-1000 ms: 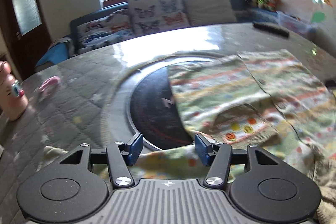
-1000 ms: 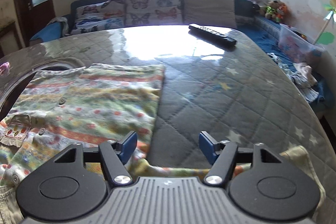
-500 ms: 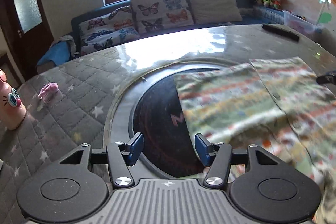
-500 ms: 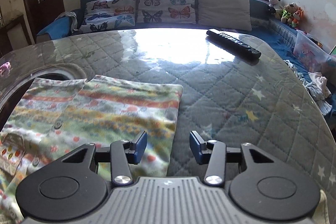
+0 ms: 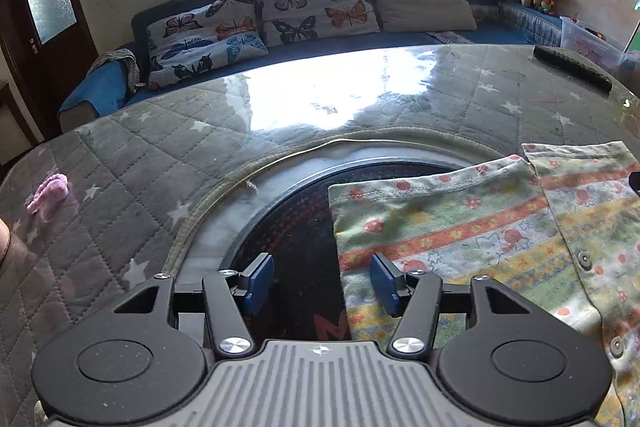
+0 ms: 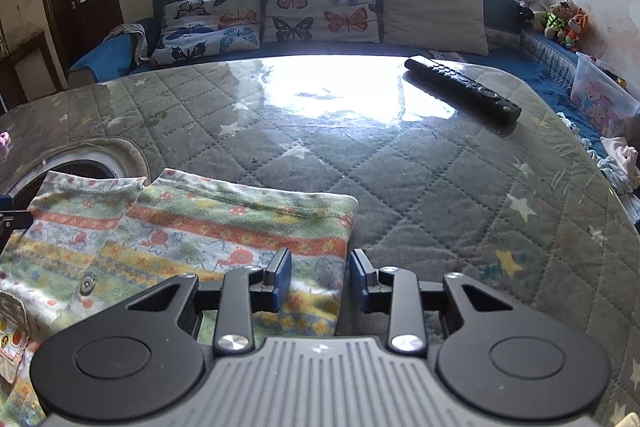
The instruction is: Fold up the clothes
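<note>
Closing its jaws, the right gripper [image 6: 320, 277] hangs over the right side edge of the striped shirt [image 6: 224, 231], with the edge in the gap but not pinched yet. The left gripper [image 5: 320, 281] stays half spread over the shirt's left edge, holding nothing. The shirt lies flat, partly on the quilted table [image 6: 400, 163] and partly over the dark round hole [image 5: 288, 227]. To do this well, I think each gripper should catch only the top layer of its edge, then both lift together evenly. The remote [image 6: 460, 89] sits well apart.
</note>
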`<state>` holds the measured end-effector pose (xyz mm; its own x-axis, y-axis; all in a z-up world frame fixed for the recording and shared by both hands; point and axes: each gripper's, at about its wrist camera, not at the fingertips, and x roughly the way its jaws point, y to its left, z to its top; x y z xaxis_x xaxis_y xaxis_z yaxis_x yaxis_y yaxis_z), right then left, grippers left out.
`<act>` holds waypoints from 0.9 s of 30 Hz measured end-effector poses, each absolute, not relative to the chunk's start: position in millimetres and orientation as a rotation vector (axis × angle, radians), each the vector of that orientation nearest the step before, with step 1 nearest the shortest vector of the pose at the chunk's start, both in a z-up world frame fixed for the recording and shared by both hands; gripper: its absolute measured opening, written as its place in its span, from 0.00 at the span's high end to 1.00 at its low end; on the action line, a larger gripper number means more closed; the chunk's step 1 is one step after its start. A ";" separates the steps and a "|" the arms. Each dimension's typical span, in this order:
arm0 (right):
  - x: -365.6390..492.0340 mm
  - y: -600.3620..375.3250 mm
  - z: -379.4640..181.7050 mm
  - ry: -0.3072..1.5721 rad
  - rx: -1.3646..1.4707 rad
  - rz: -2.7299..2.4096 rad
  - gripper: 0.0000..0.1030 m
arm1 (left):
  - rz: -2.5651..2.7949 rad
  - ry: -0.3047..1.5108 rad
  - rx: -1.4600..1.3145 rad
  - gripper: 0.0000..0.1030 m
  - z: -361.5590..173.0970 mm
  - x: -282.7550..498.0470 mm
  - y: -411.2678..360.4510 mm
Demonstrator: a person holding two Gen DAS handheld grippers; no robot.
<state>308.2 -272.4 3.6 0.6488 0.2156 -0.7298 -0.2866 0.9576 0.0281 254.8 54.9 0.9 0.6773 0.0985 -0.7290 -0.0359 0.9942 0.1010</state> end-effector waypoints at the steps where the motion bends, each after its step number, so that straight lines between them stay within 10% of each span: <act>1: 309.5 -271.8 3.7 0.816 -0.092 0.287 0.71 | 0.069 0.822 0.081 0.51 1.0 255.5 54.6; 4: 312.4 -270.4 3.8 0.813 -0.090 0.289 0.88 | 0.048 0.813 0.088 0.84 0.9 256.7 52.7; 8: 316.1 -264.9 4.5 0.802 -0.106 0.294 0.95 | 0.051 0.787 0.111 0.99 0.4 255.7 49.5; 27: 341.6 -244.1 0.6 0.785 -0.134 0.312 0.96 | 0.043 0.812 0.022 0.80 2.9 268.4 66.7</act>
